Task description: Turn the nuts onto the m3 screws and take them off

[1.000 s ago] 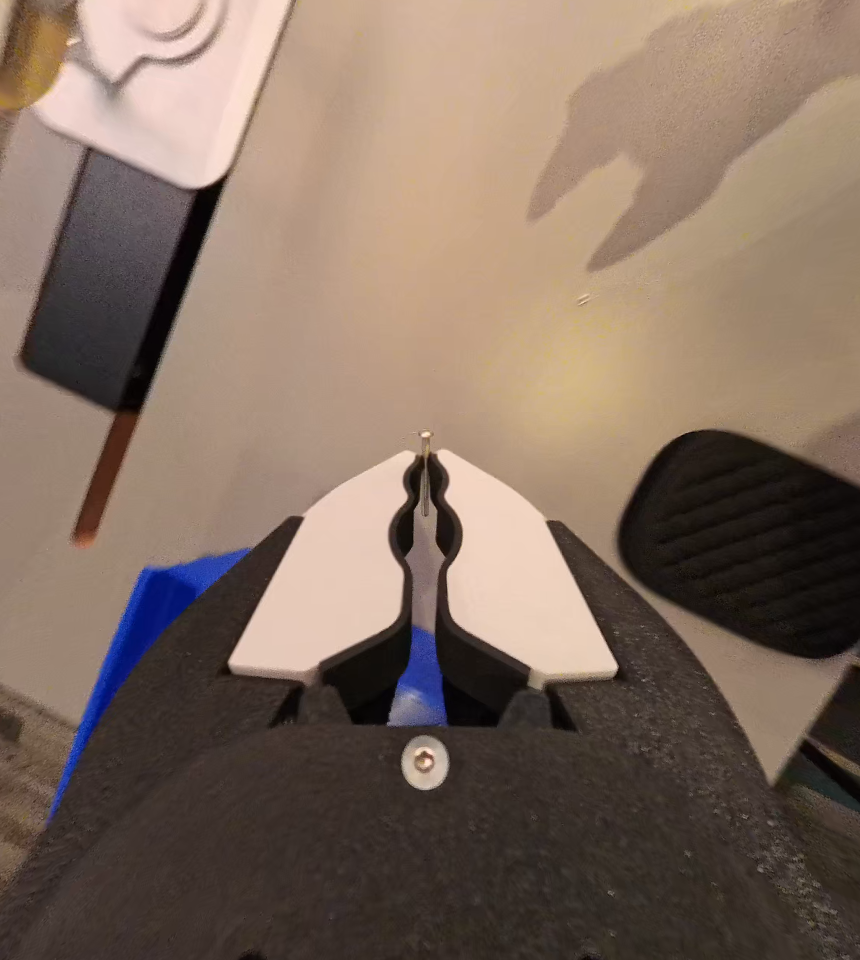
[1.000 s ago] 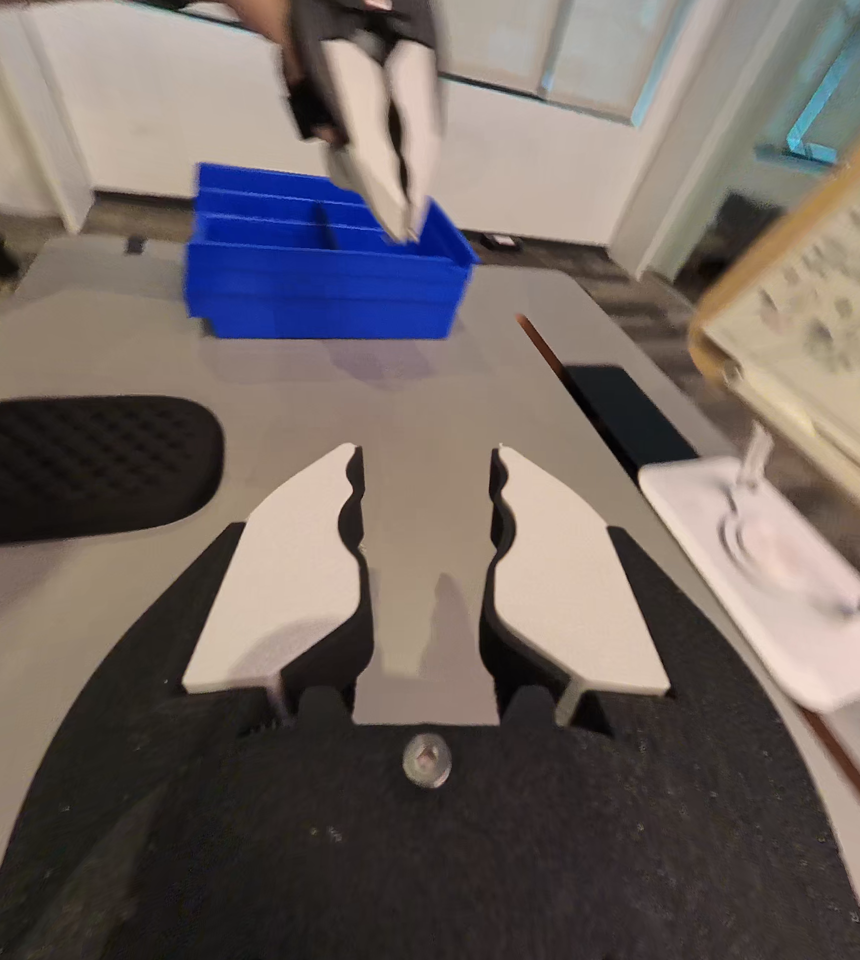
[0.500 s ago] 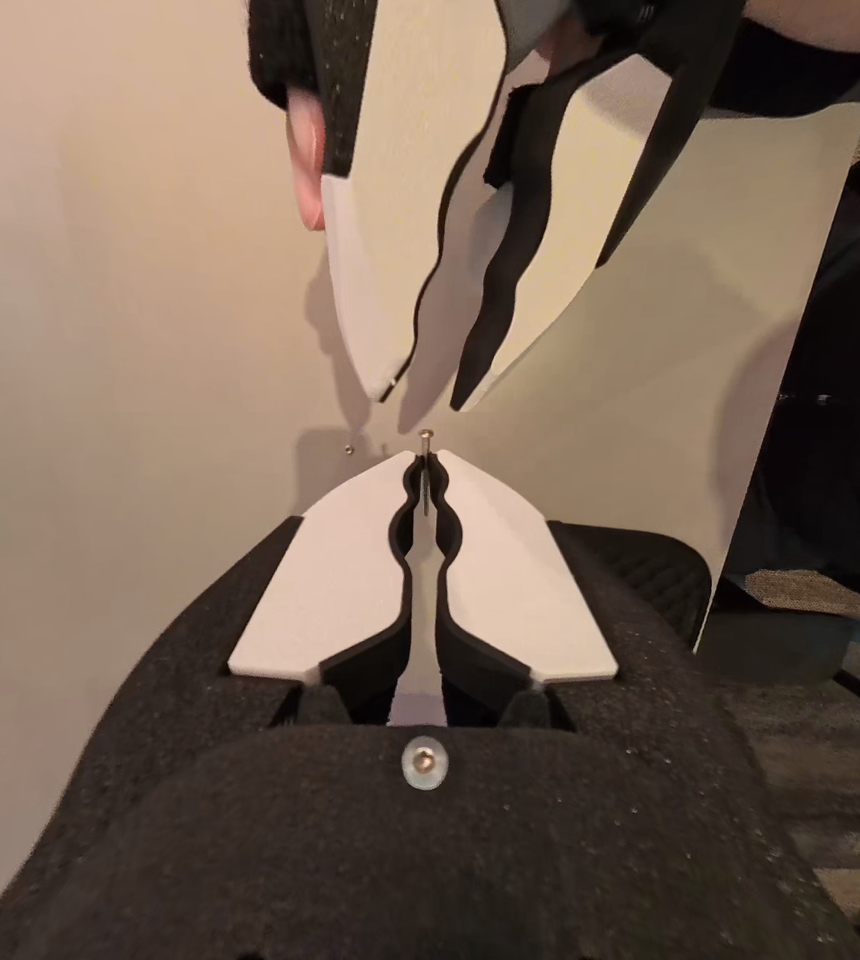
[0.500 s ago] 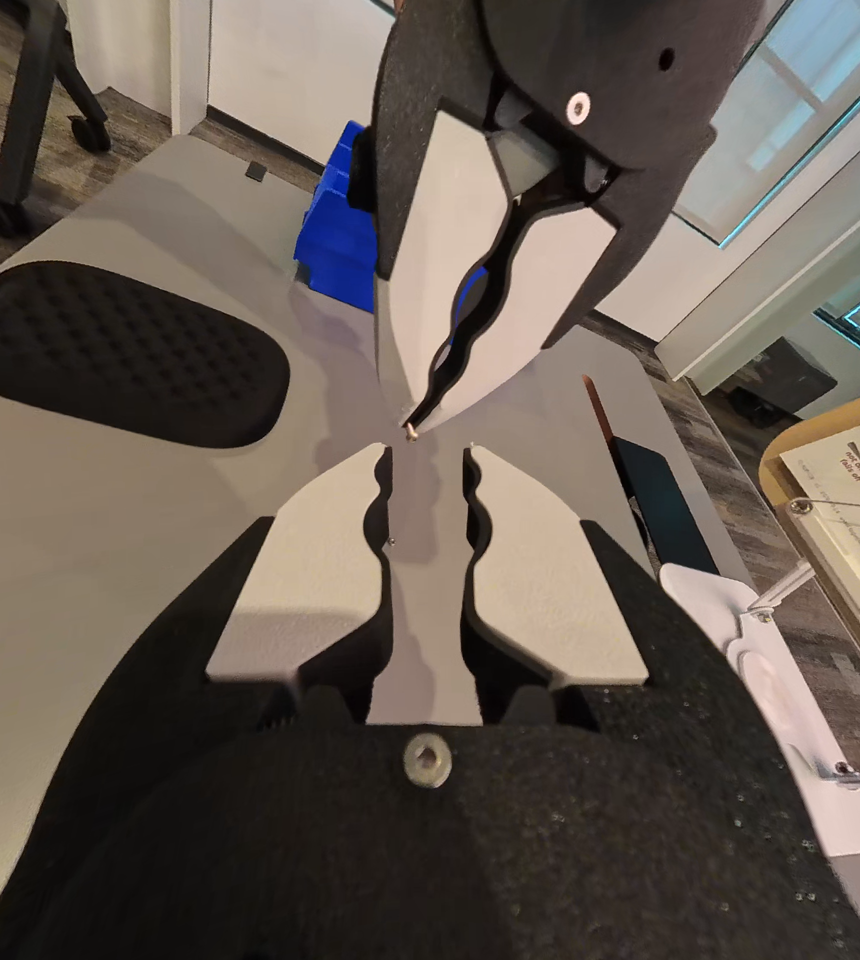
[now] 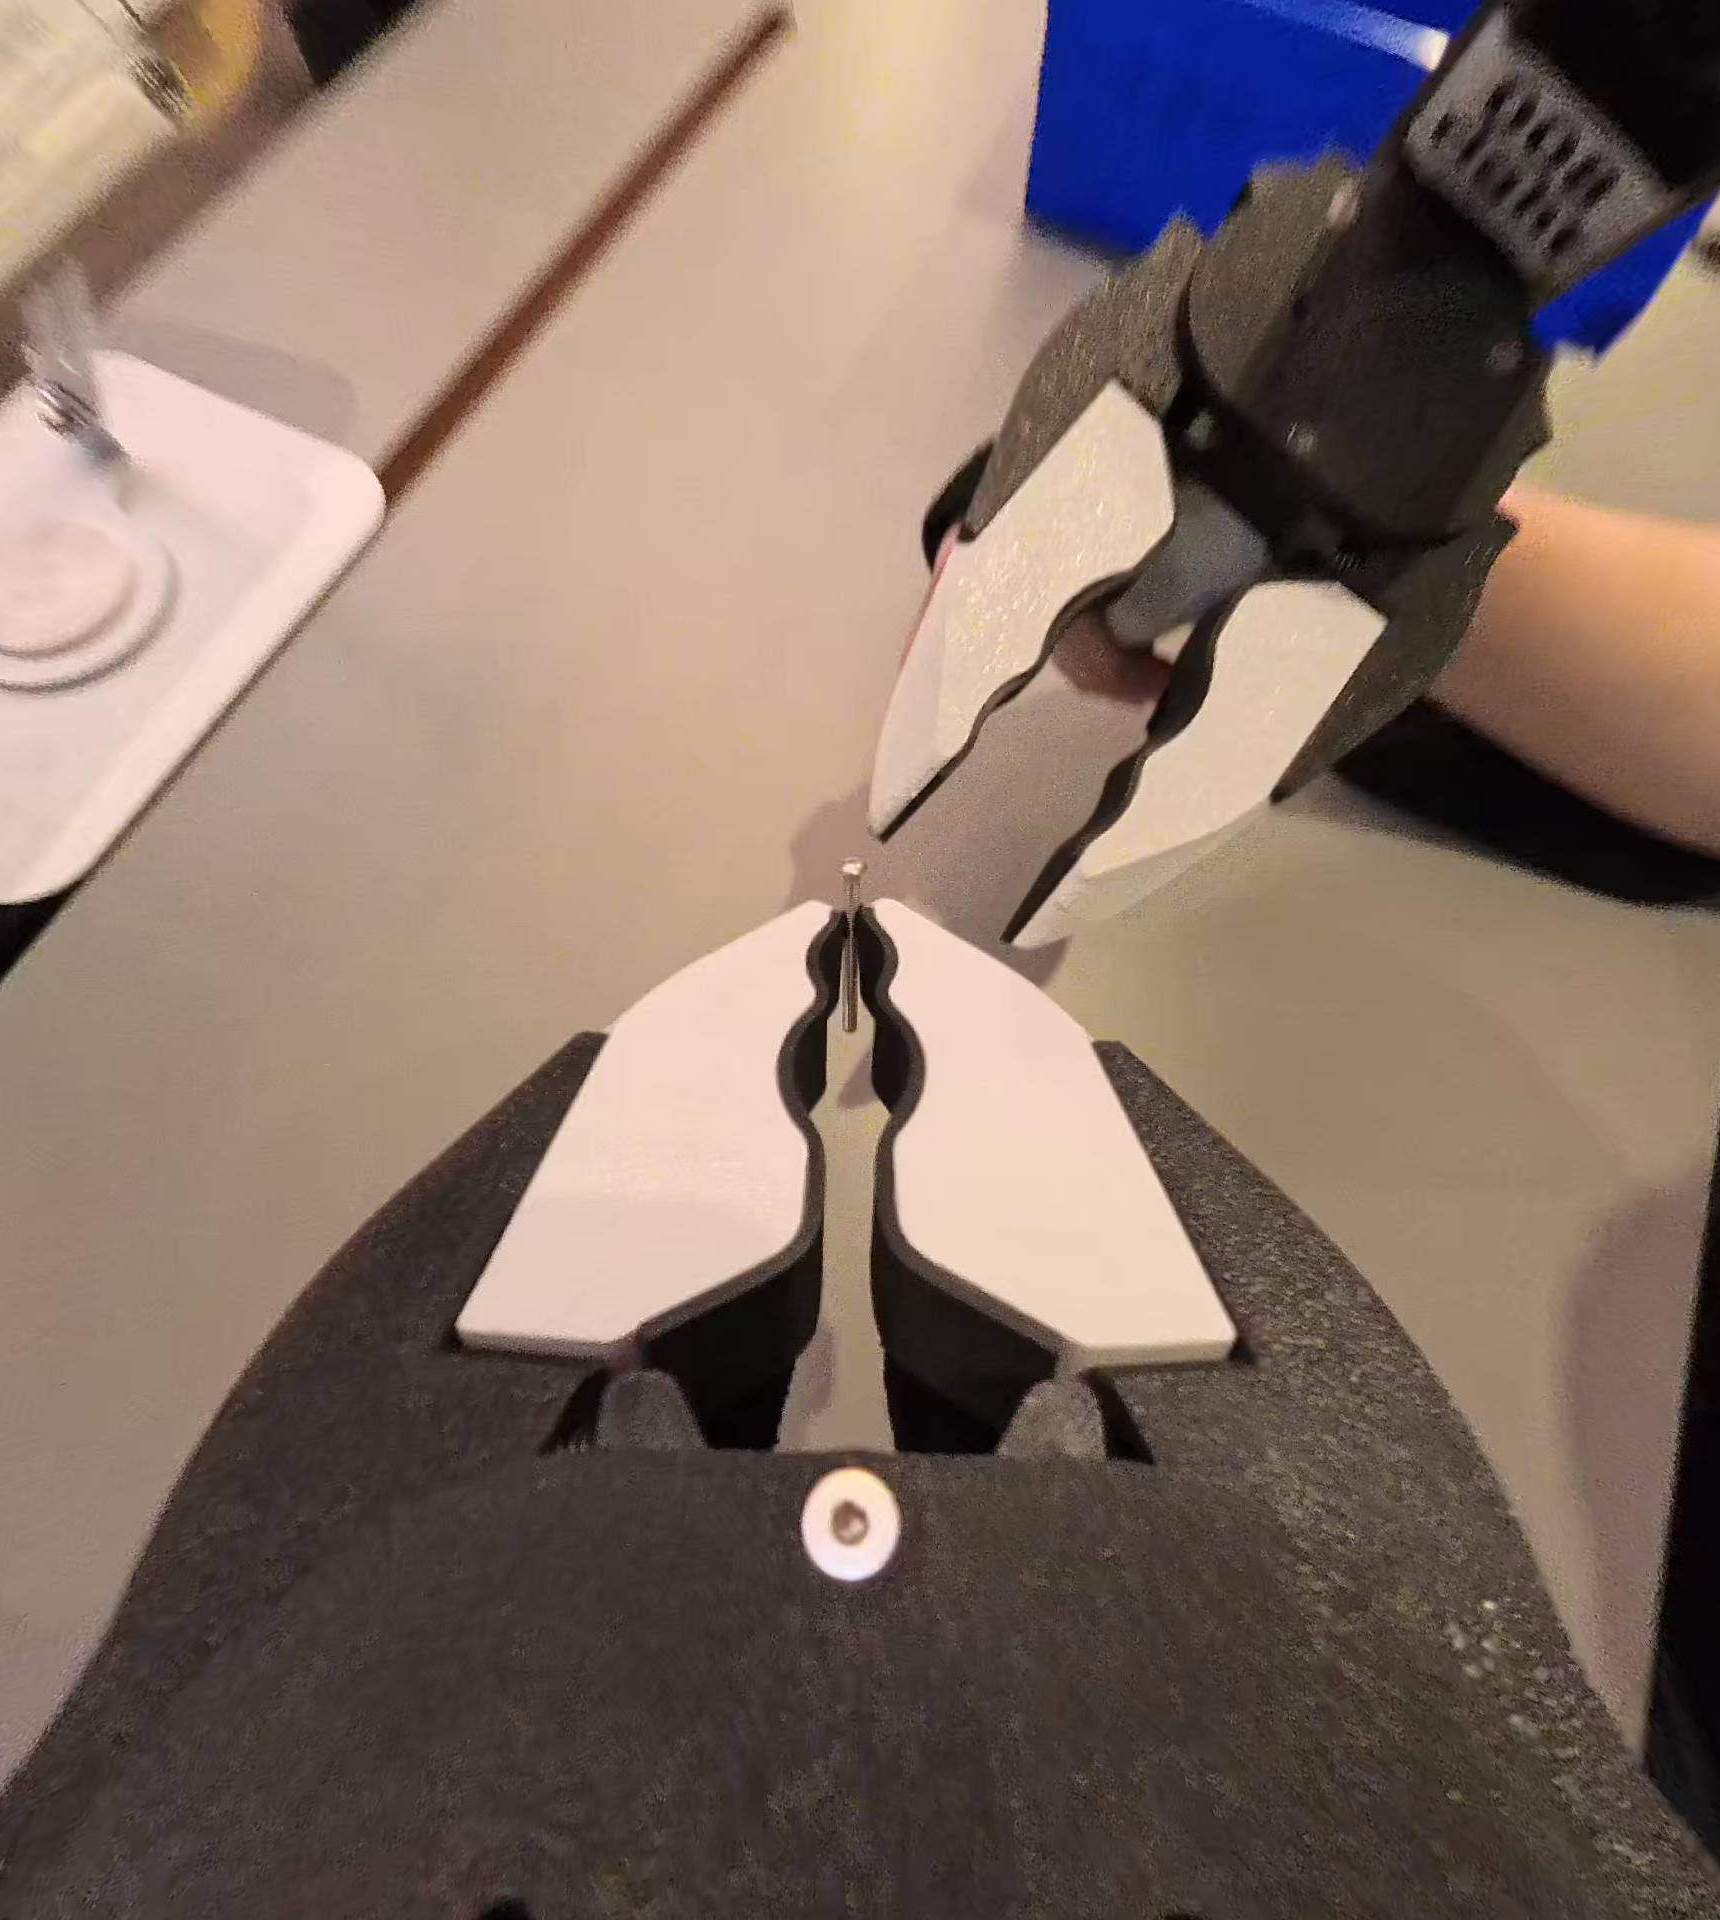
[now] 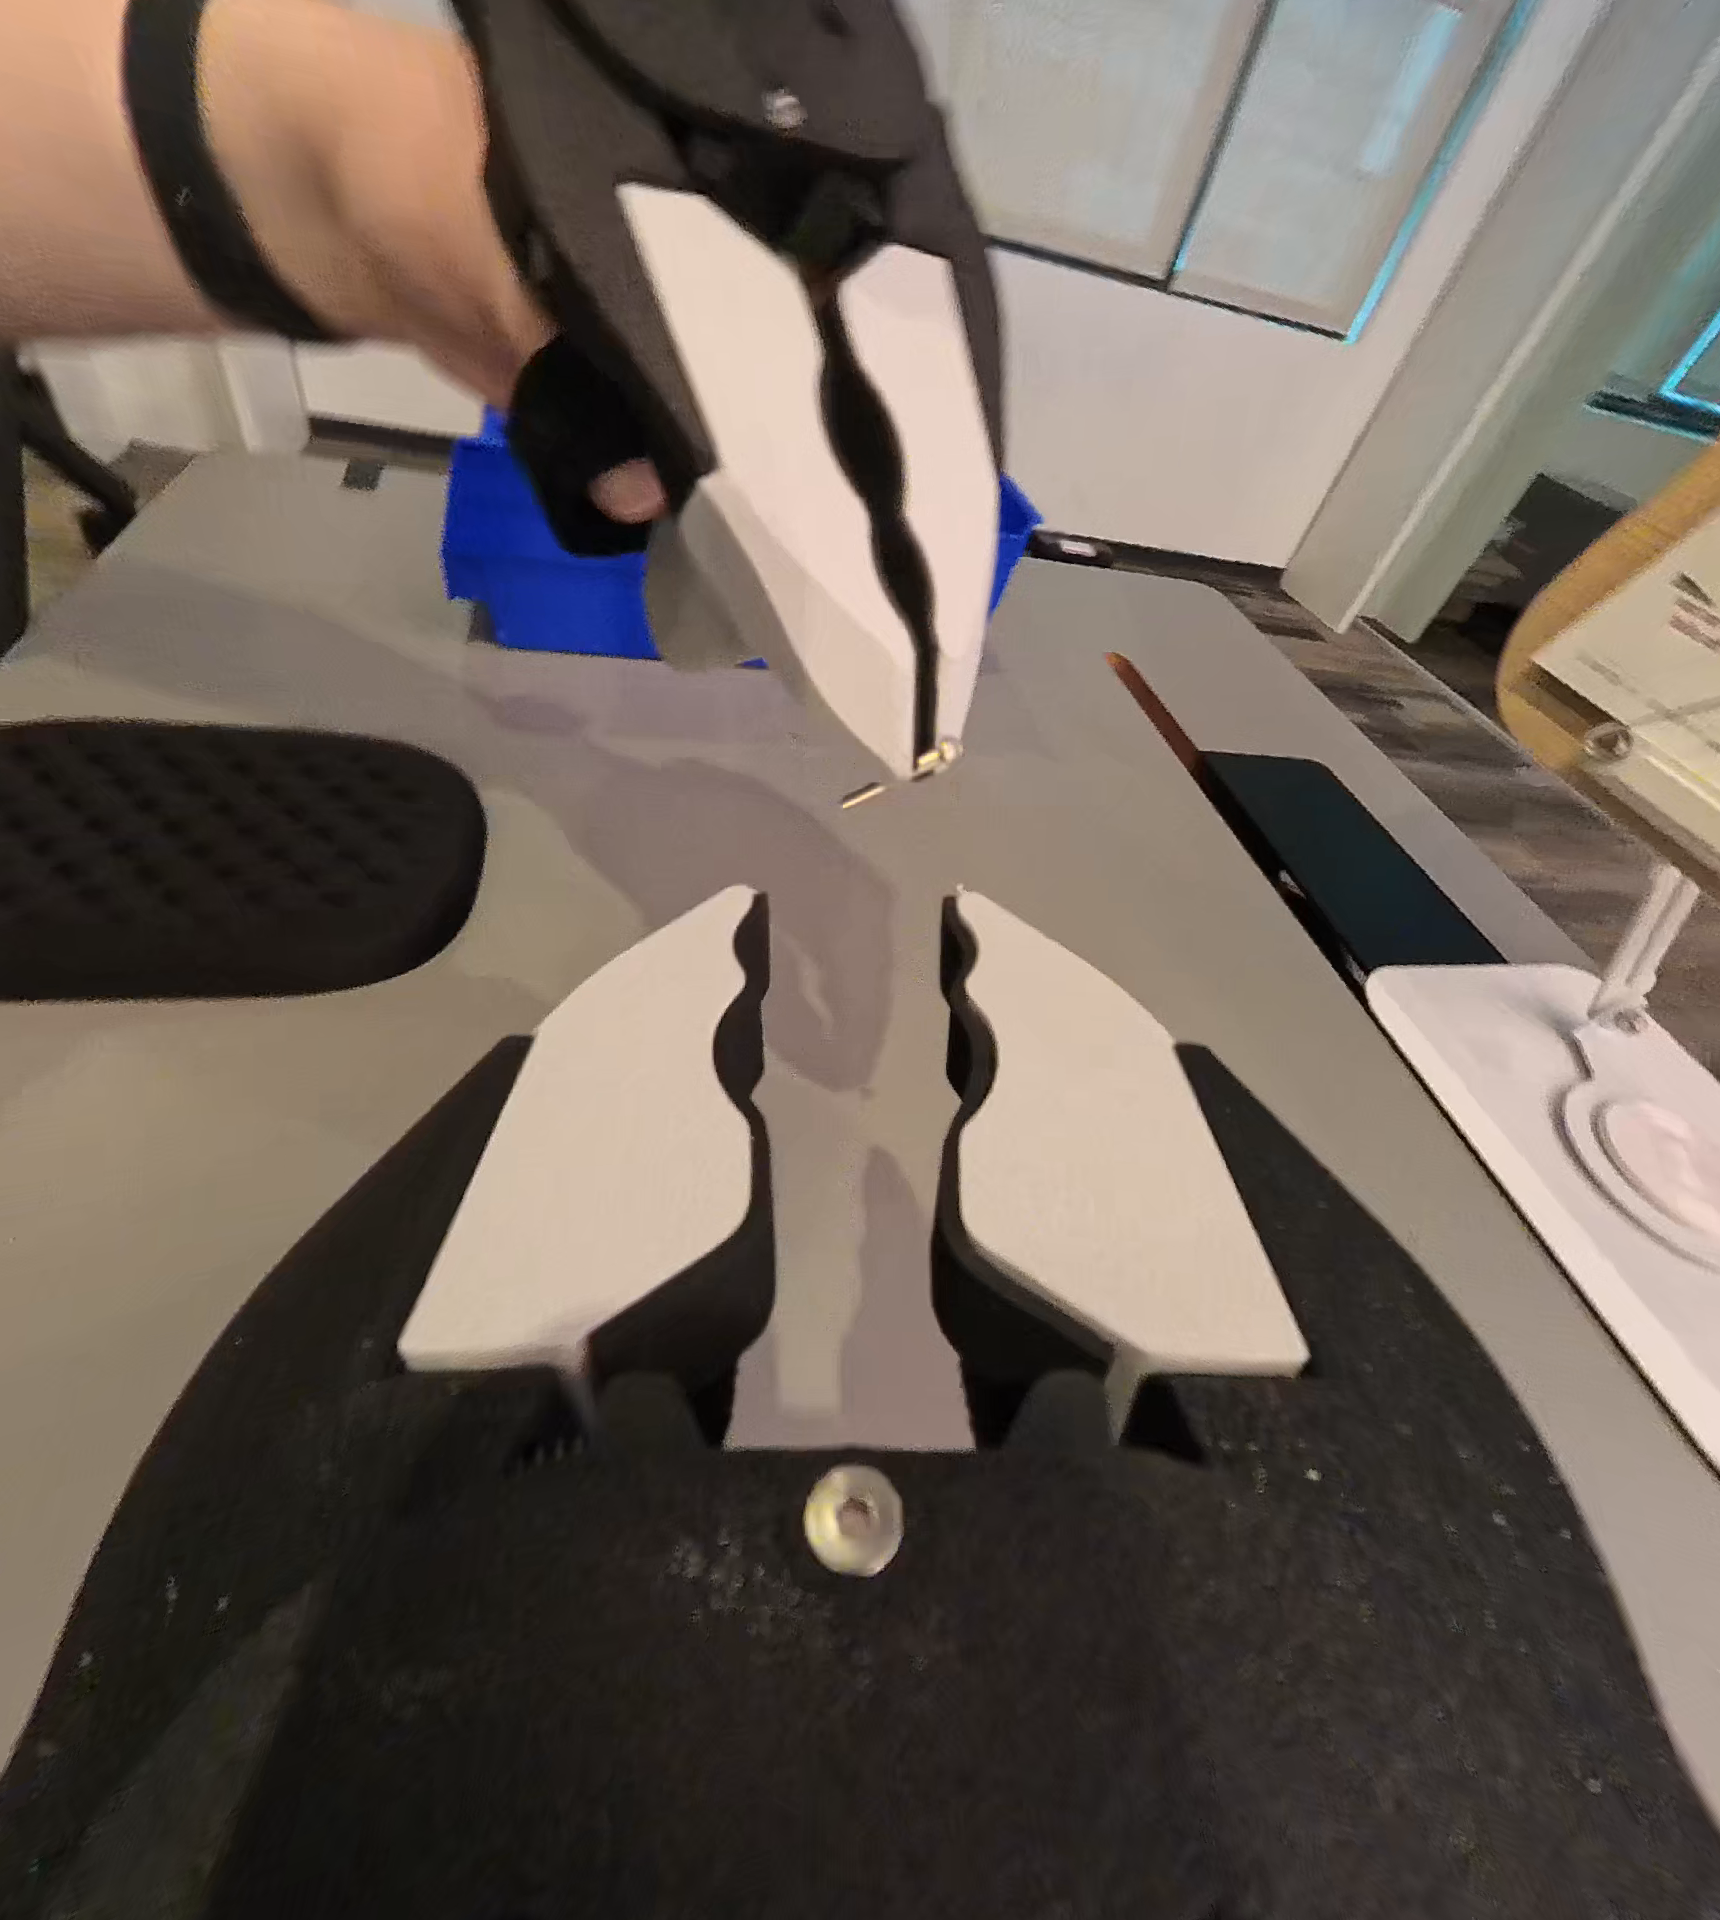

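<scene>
My left gripper (image 5: 850, 912) is shut on a thin m3 screw (image 5: 850, 940), whose head pokes out past the fingertips. It also shows in the right wrist view (image 6: 923, 756), pointing down at the grey table (image 6: 212, 1143), with the screw (image 6: 903, 774) crosswise at its tips. My right gripper (image 6: 854, 896) is open and empty, its tips a short way from the screw. In the left wrist view it (image 5: 951, 883) hangs open just right of the screw head. I cannot make out a nut.
A blue bin (image 6: 544, 582) stands at the table's far end. A black mesh pad (image 6: 160, 852) lies on the left. A white stand base (image 6: 1614, 1195), a black flat object (image 6: 1344, 862) and a wooden-framed sign (image 6: 1687, 644) are on the right. Only a small space, under 4 cm, lies between the two pairs of fingers.
The two grippers have come together over the table and now face each other at close range. The left one still holds the screw. The right one stays open.
</scene>
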A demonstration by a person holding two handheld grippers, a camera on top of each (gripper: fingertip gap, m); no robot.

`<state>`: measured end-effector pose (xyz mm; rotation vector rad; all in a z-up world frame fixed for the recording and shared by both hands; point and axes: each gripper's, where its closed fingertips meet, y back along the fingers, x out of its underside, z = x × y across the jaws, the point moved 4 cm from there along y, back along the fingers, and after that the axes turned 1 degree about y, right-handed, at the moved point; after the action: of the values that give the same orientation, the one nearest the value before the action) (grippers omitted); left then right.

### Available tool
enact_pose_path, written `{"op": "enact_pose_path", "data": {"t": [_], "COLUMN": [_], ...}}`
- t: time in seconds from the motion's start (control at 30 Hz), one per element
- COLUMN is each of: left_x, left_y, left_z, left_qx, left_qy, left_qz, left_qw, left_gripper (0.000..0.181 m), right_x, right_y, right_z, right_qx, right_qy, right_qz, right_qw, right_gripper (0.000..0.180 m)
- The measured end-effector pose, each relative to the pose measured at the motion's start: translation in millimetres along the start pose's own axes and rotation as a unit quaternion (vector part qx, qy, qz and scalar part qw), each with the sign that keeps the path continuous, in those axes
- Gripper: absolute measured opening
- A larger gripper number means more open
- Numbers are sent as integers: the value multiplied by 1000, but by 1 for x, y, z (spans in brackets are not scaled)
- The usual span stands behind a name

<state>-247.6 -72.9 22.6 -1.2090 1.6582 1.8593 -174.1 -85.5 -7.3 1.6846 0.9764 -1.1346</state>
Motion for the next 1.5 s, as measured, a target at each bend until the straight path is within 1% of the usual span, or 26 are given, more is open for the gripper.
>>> {"op": "enact_pose_path", "data": {"t": [0.07,0.1,0.27,0.33,0.4,0.47,0.5,0.6,0.67,0.73,0.83,0.9,1.0,1.07,1.13,1.27,1.5], "left_x": [-5,-6,-8,-11,-12,-12,-12,-10,-8,-5,-5,-6,-6,-4,-2,-1,7], "left_y": [1,1,-3,-4,-6,-7,-8,-8,-6,0,8,7,-2,-7,-11,-12,-20], "left_z": [1,0,-4,-7,-10,-12,-12,-11,-8,-5,-2,-9,-17,-20,-22,-22,-20], "left_qx": [-2,0,10,14,16,18,18,8,-15,-43,-96,-97,-106,-103,-94,-88,-86], "left_qy": [14,17,26,23,18,16,17,16,-2,-31,-87,-121,-156,-168,-159,-155,-162], "left_qz": [-62,-85,-143,-167,-177,-183,-186,-189,-184,-168,-132,-109,-82,-69,-62,-67,-50], "left_qw": [998,996,989,986,984,983,982,982,983,984,983,982,979,978,981,982,982], "left_gripper": [2,2,2,2,2,2,2,4,14,16,19,19,20,19,17,15,7], "right_x": [1,-1,-10,-11,-12,-12,-11,-9,-9,-5,1,3,5,6,8,6,6], "right_y": [-1,-2,-5,-7,-6,-5,-4,-3,-1,1,3,2,-2,-4,-3,-4,-6], "right_z": [-9,-9,-10,-9,-10,-9,-8,-10,-11,-13,-13,-12,-6,-3,-4,-1,1], "right_qx": [26,23,14,7,14,11,11,12,12,31,77,108,119,119,126,125,126], "right_qy": [-40,-59,-126,-136,-135,-127,-124,-124,-120,-92,6,78,134,147,160,171,188], "right_qz": [-13,-24,-72,-73,-76,-79,-78,-62,-54,-24,40,79,101,111,121,123,125], "right_qw": [999,998,989,988,988,989,989,990,991,995,996,988,979,976,972,970,966], "right_gripper": [34,36,34,31,25,7,3,2,2,2,2,2,2,2,2,2,2]}}
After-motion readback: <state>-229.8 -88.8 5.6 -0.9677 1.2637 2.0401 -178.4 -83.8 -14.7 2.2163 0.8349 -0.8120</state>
